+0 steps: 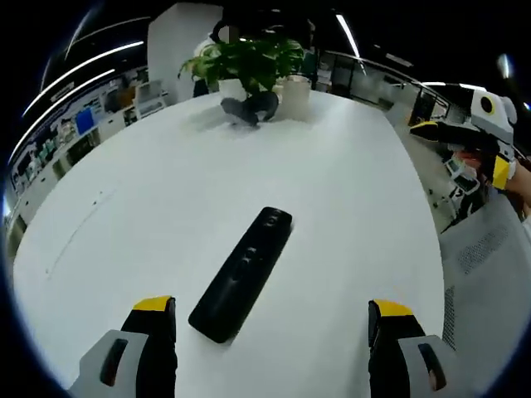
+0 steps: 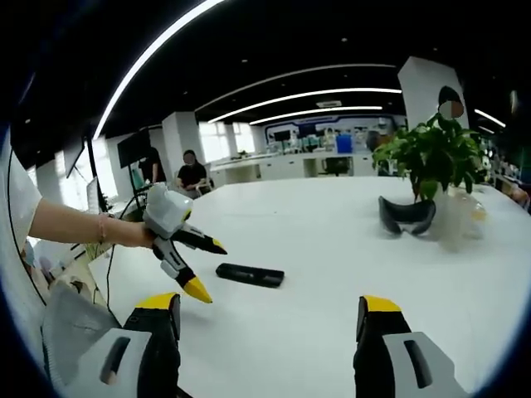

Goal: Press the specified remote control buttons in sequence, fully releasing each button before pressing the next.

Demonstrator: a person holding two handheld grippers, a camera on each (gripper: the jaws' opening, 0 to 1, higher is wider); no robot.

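Remote control (image 1: 242, 274): black, flat on white surface (image 1: 348, 199), ahead of left tool (image 1: 271, 319) and between the lines of its two jaws, nearer the left jaw; long axis angled away to the right; no contact with either jaw. Left tool: released, jaws spread wide, nothing held. Seen from right gripper view: left tool (image 2: 204, 267) held by a hand (image 2: 131, 233), yellow-tipped jaws parted, hovering just beside remote control (image 2: 250, 274), apart from it. Right tool (image 2: 270, 323): released, jaws wide apart, empty, well back from remote control. Seen from left gripper view: right tool (image 1: 452, 133) far right, off surface edge. Potted plant (image 1: 249, 62), dark goggle-like object (image 1: 250, 108) and pale cup (image 1: 295, 91): far end of surface, well apart from remote control.
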